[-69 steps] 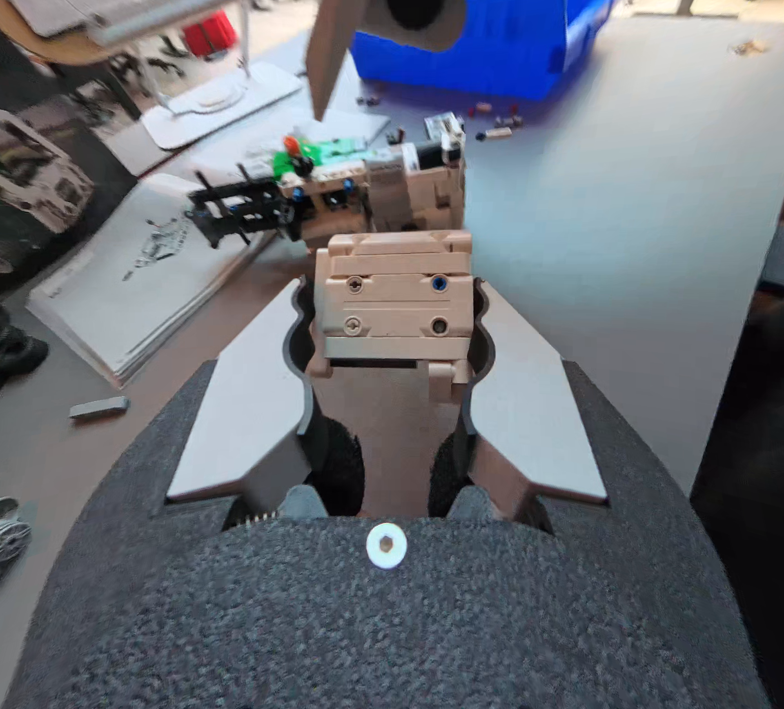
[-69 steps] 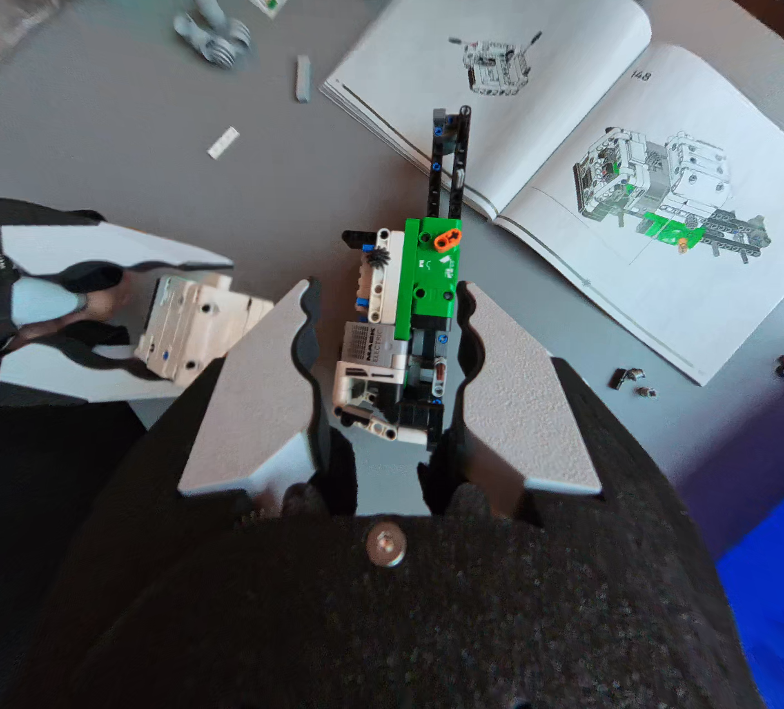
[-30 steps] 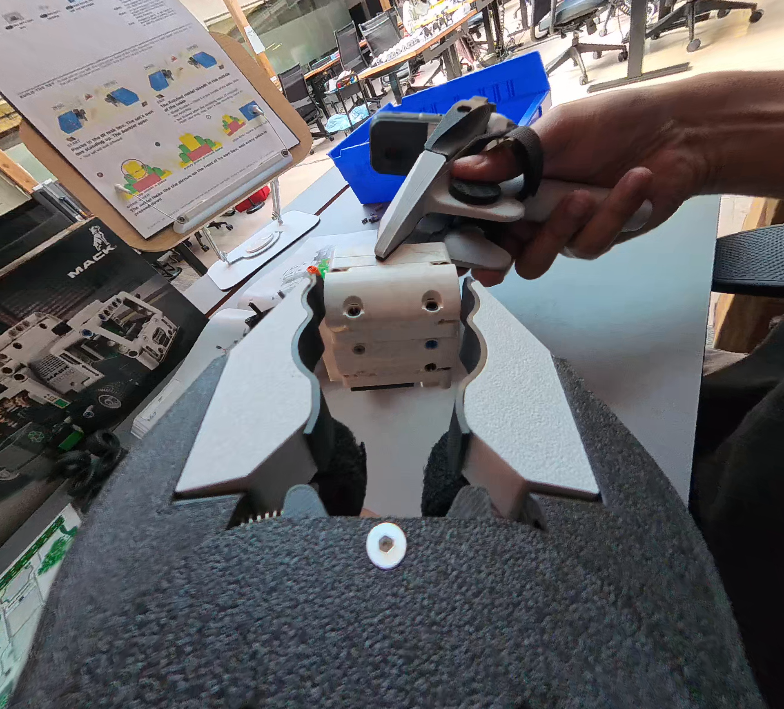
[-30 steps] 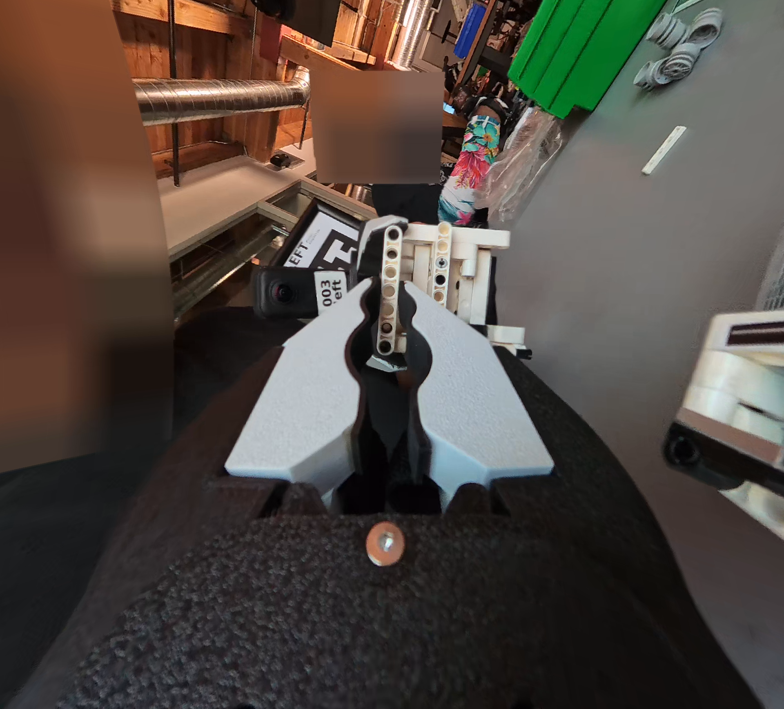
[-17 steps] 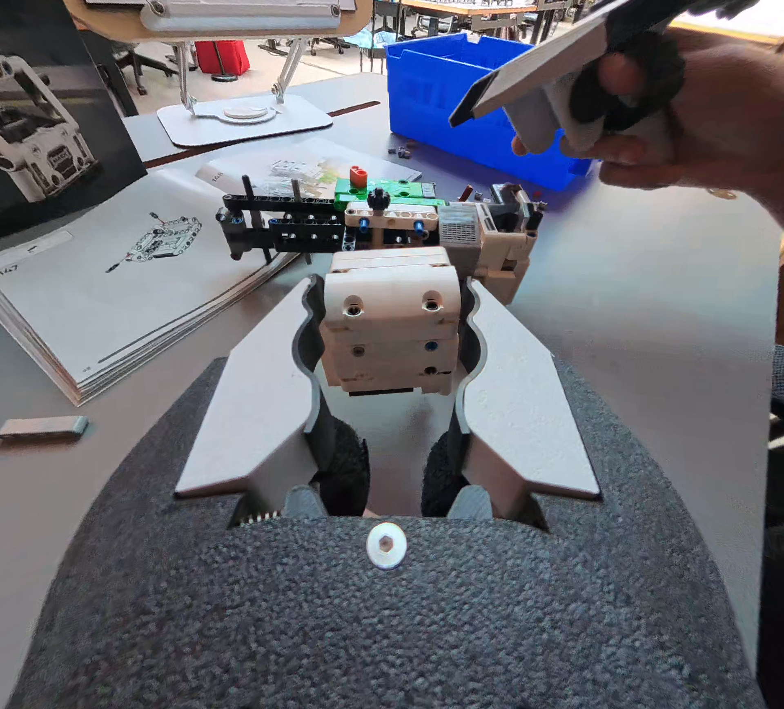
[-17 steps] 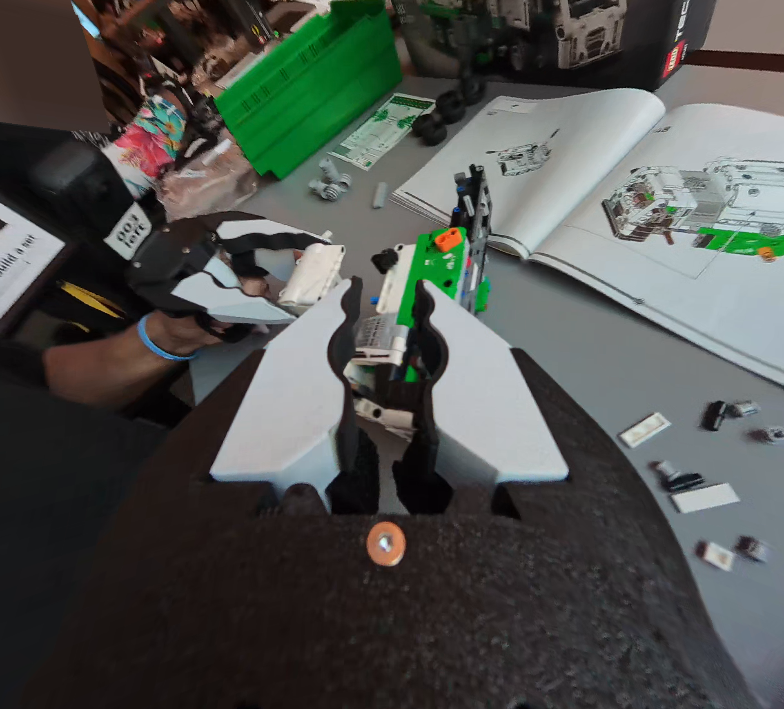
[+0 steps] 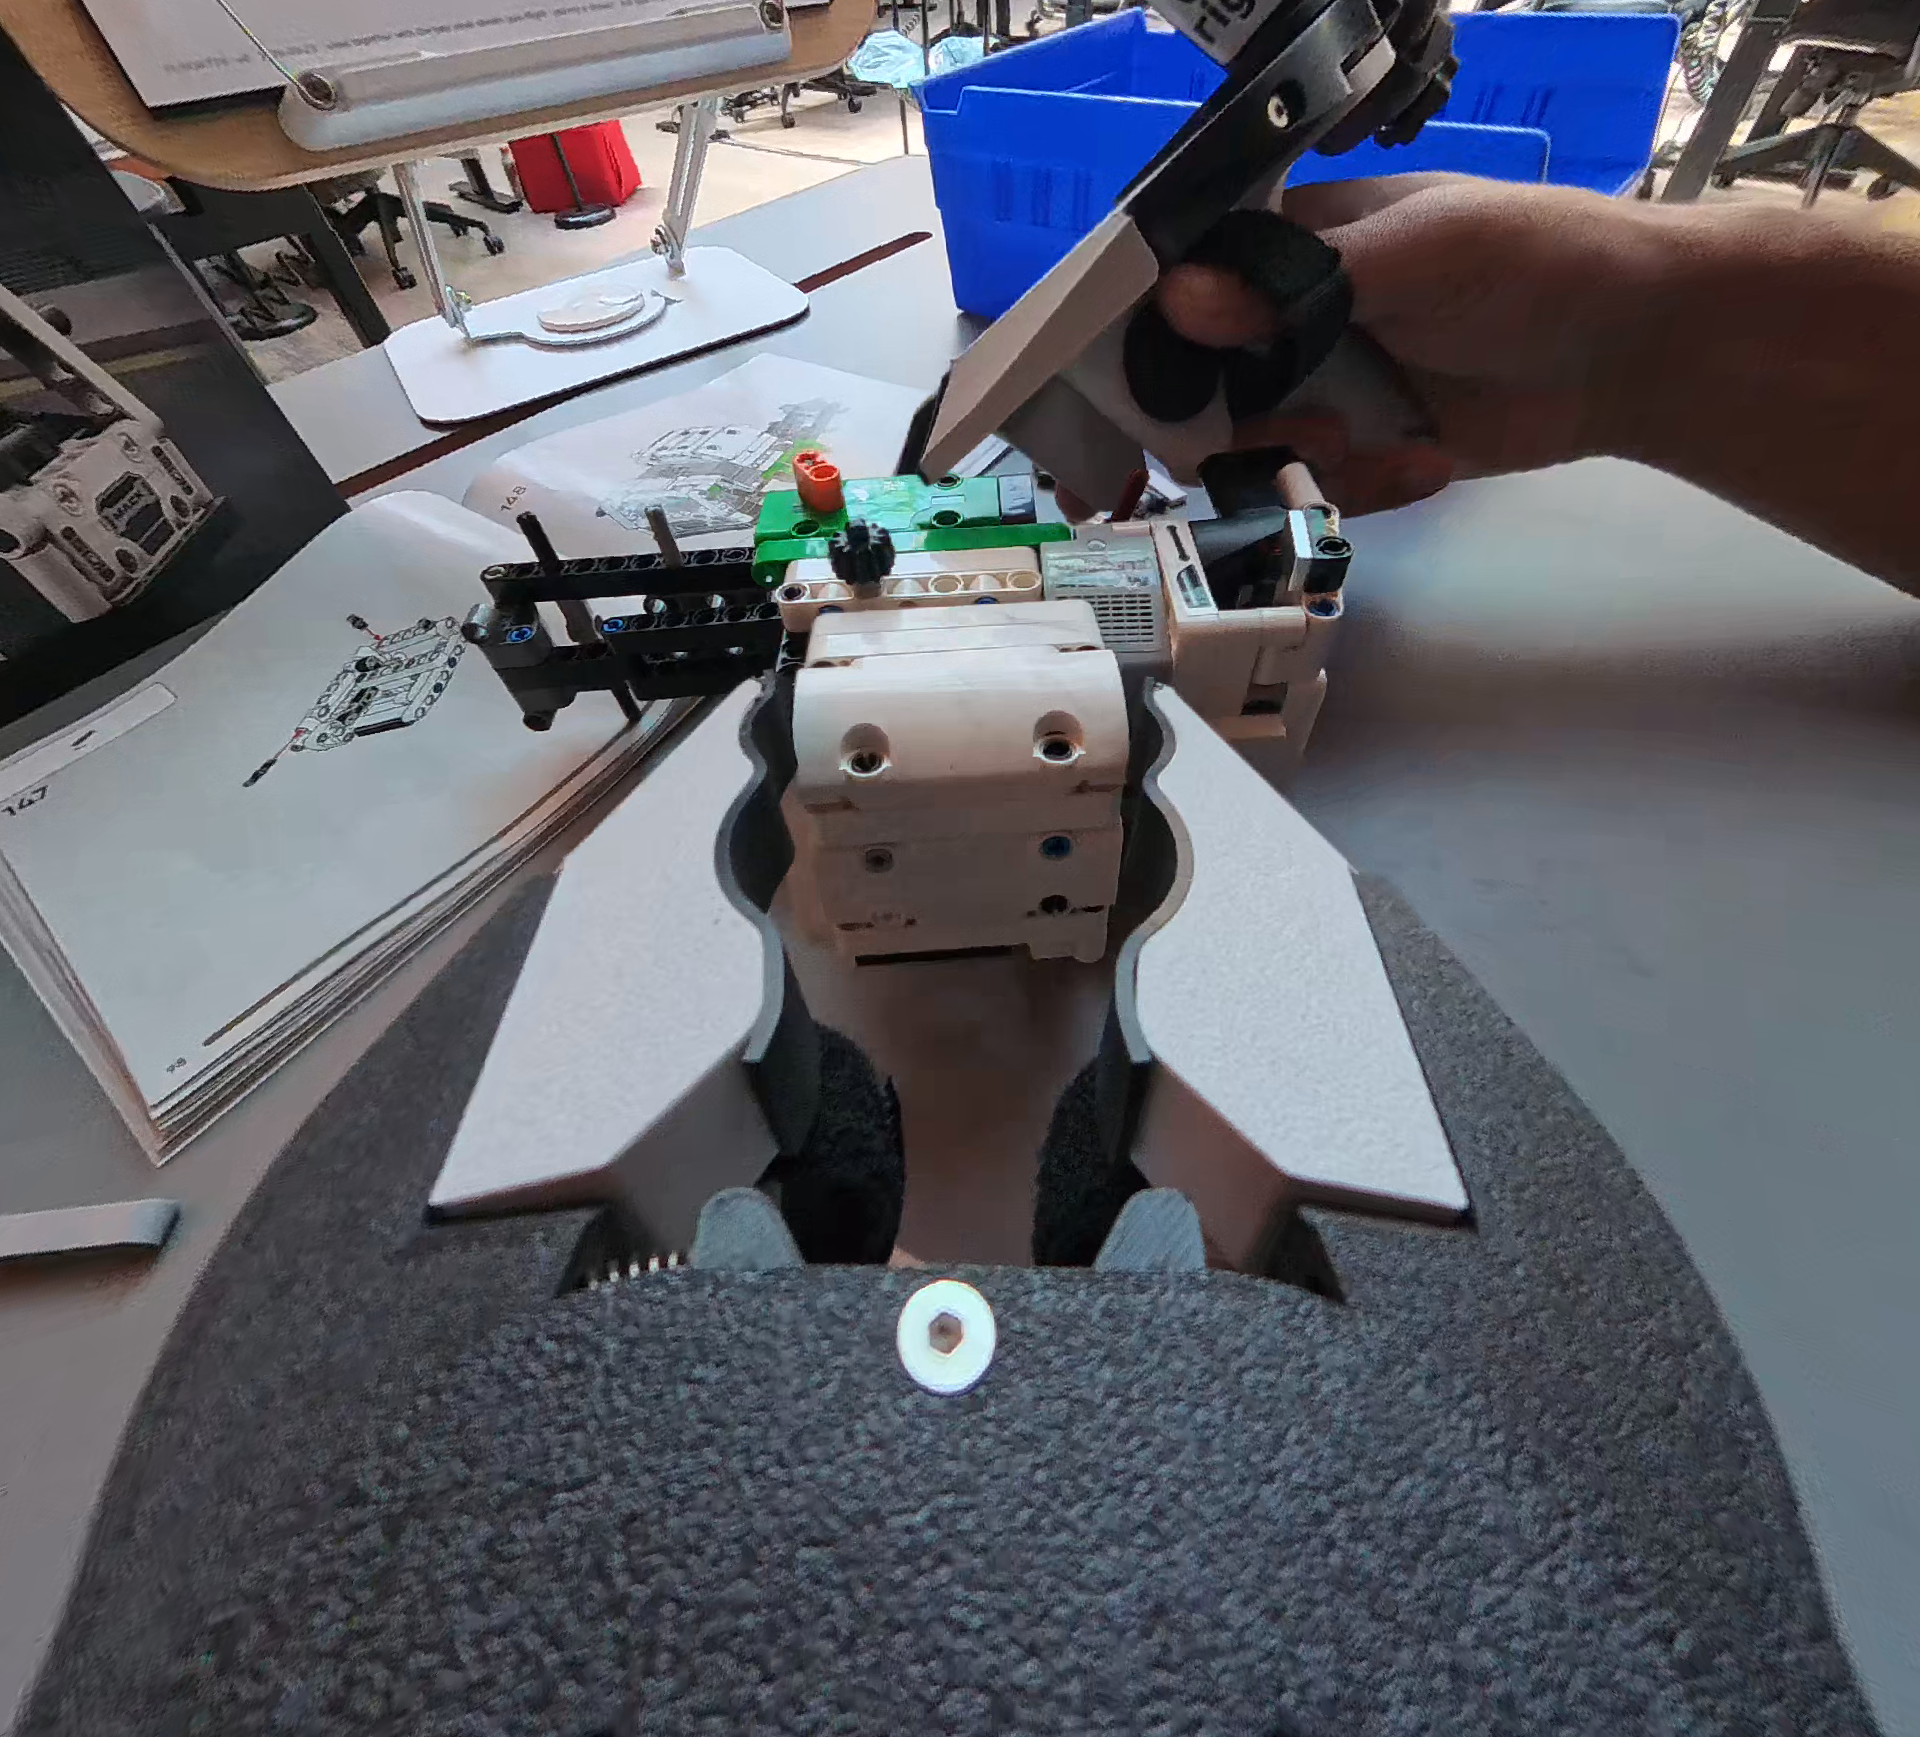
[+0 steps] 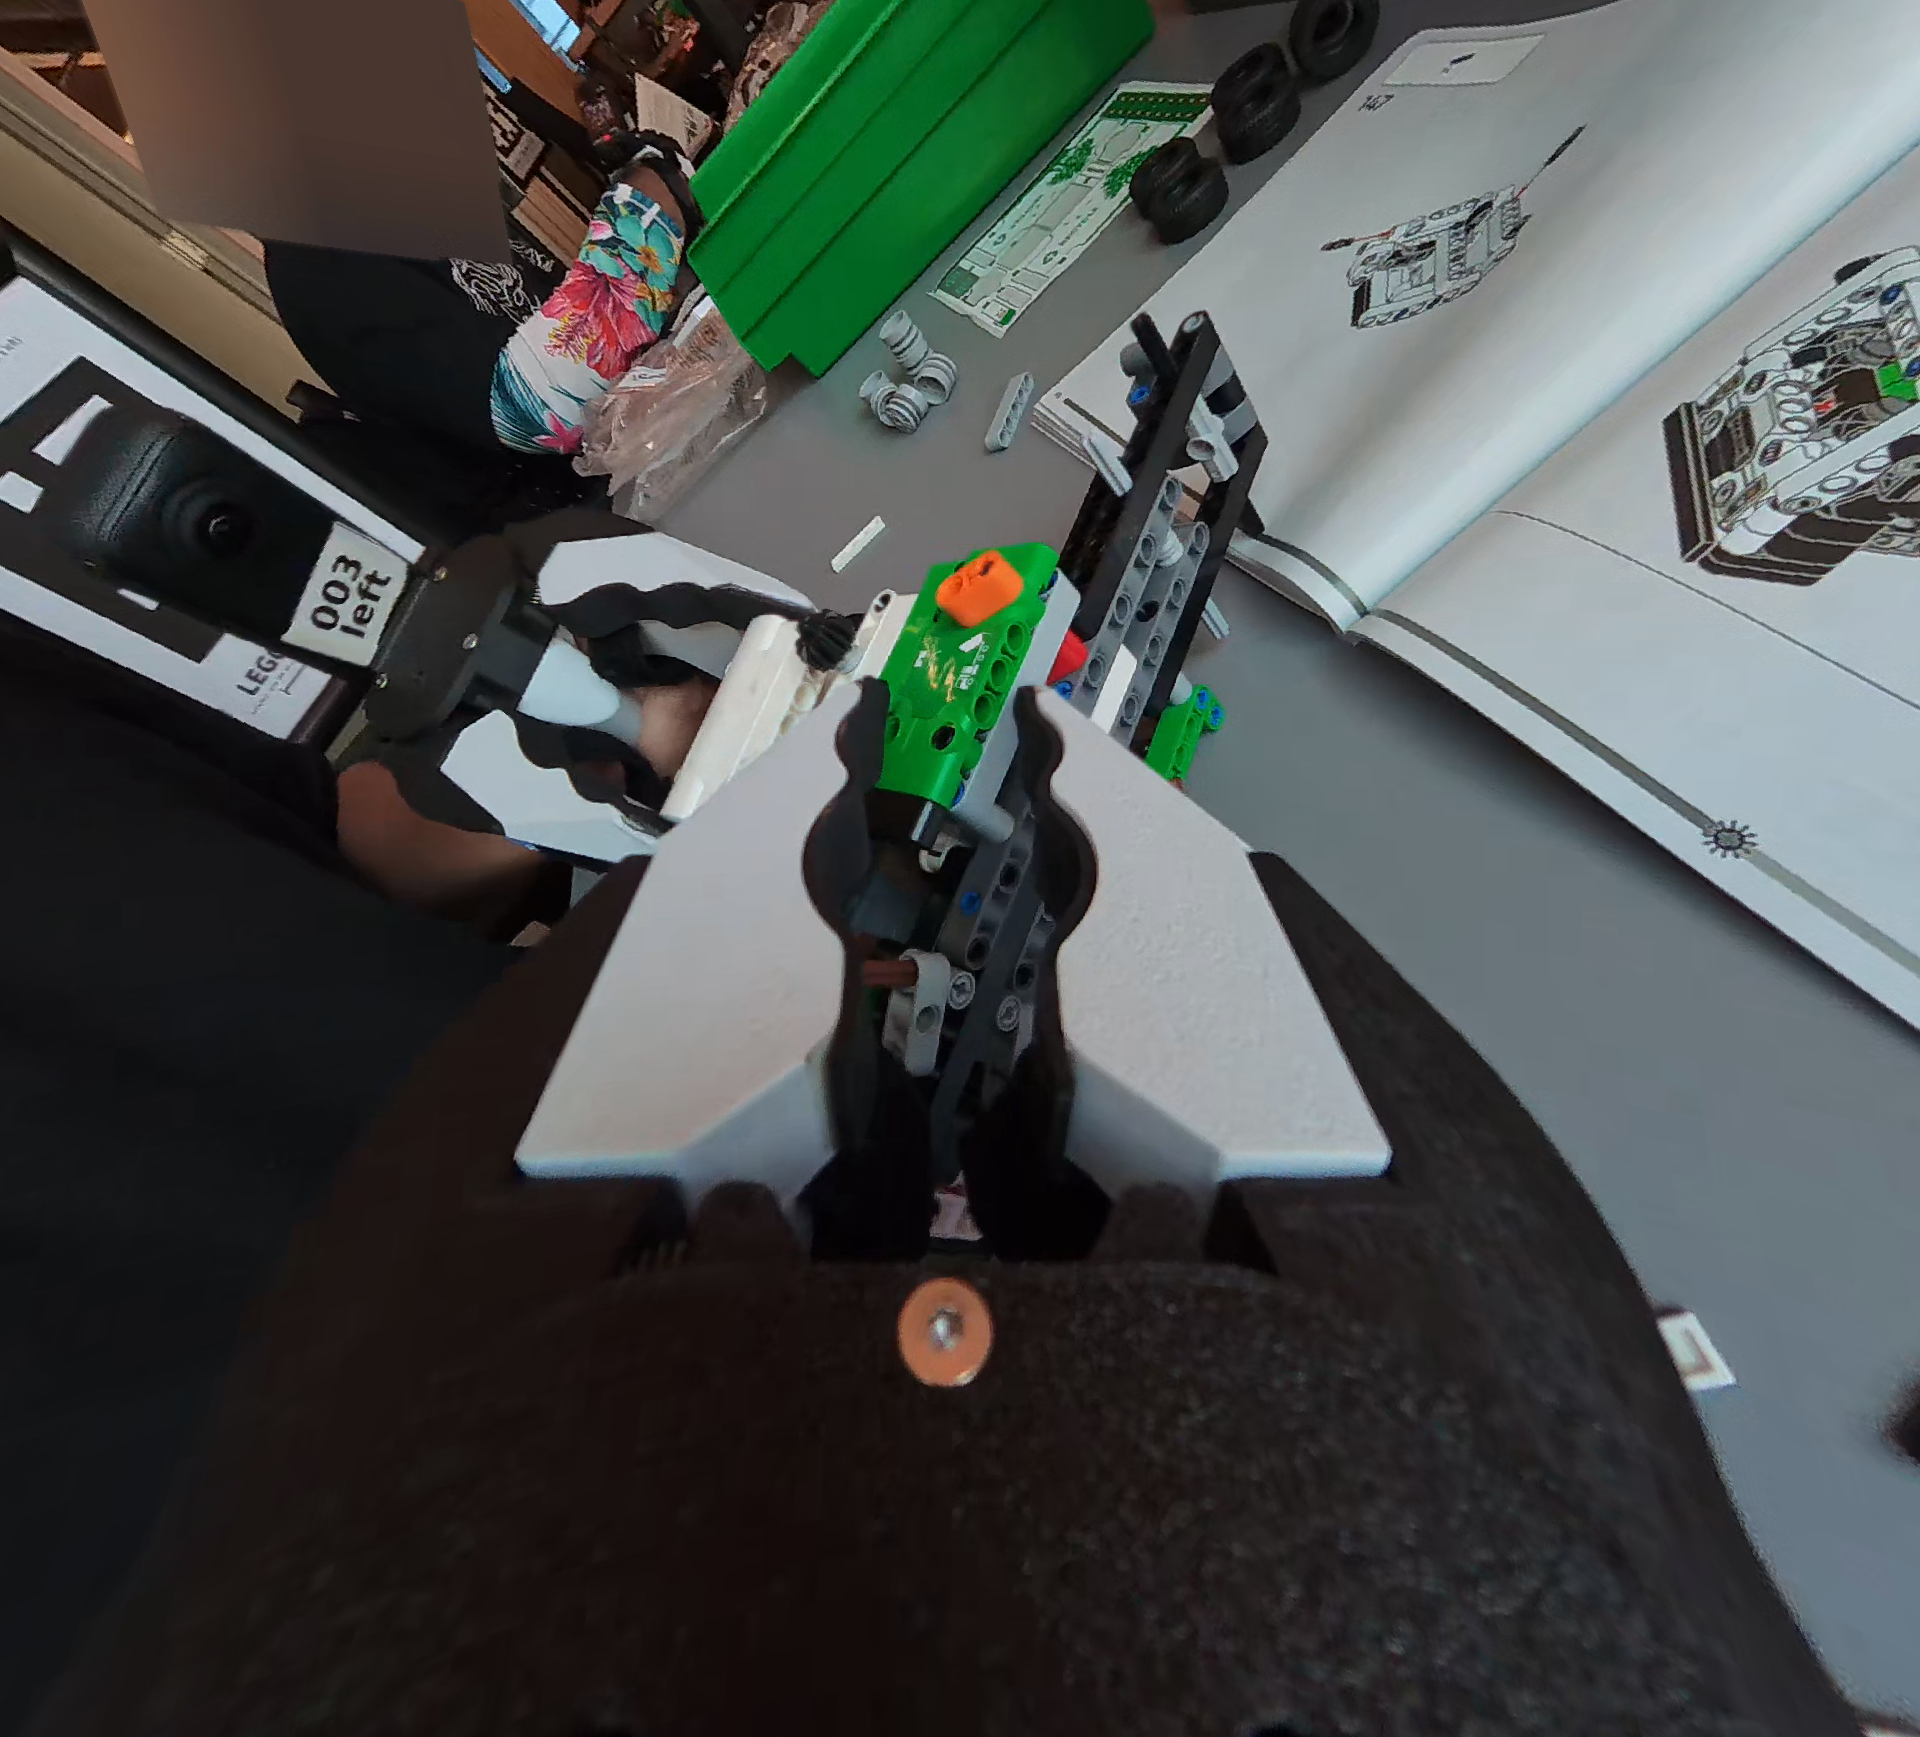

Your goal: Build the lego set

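my left gripper has its jaws pinching the white cab block, which sits right between them and butts up against the side of the truck chassis just ahead. my right gripper has its jaws nearly together, clamped on the chassis's dark frame, with the green panel and orange peg just past the tips. the risk here is misaligned pins: if i push the block in crooked, the chassis twists in the right jaws or the black beams pop apart. the narrow grip could also let it pivot down onto the table.
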Demonstrator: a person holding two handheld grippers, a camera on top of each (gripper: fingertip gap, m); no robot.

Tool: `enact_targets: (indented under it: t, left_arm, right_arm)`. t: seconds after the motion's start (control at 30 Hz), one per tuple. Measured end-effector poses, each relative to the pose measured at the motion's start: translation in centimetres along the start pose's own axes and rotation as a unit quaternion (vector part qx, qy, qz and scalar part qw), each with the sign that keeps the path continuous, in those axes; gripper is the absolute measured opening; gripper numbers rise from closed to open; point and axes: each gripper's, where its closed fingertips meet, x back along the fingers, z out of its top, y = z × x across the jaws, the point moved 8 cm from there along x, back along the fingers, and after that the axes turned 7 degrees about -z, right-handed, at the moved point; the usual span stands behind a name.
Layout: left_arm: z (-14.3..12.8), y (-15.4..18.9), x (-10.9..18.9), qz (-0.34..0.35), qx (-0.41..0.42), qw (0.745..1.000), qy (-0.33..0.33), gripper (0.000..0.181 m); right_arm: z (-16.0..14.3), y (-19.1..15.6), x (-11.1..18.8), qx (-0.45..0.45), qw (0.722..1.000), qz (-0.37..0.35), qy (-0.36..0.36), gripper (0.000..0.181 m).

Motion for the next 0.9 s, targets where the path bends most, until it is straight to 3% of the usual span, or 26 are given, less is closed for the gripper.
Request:
enact_targets:
  t: [0.17, 0.5, 0.67, 0.9]
  left_arm:
    - [-0.1, -0.4, -0.3, -0.004, -0.012, 1.000, -0.011, 0.063]
    - [-0.4, -1.4, -0.4, -0.020, -0.013, 0.999, -0.042, 0.063]
    - [-0.1, -1.4, -0.6, -0.014, -0.061, 0.995, -0.083, 0.063]
    - [0.4, -1.3, -0.6, -0.020, 0.003, 0.997, -0.078, 0.063]
  right_arm:
    - [-0.3, 0.5, -0.1, -0.021, 1.000, 0.019, 0.007, 0.022]
    - [-0.4, 0.3, -0.1, 0.006, 1.000, -0.008, 0.008, 0.017]
    - [-0.4, 0.3, -0.1, 0.008, 1.000, -0.015, 0.011, 0.017]
    - [-0.3, 0.0, 0.0, 0.015, 0.999, -0.034, 0.009, 0.016]
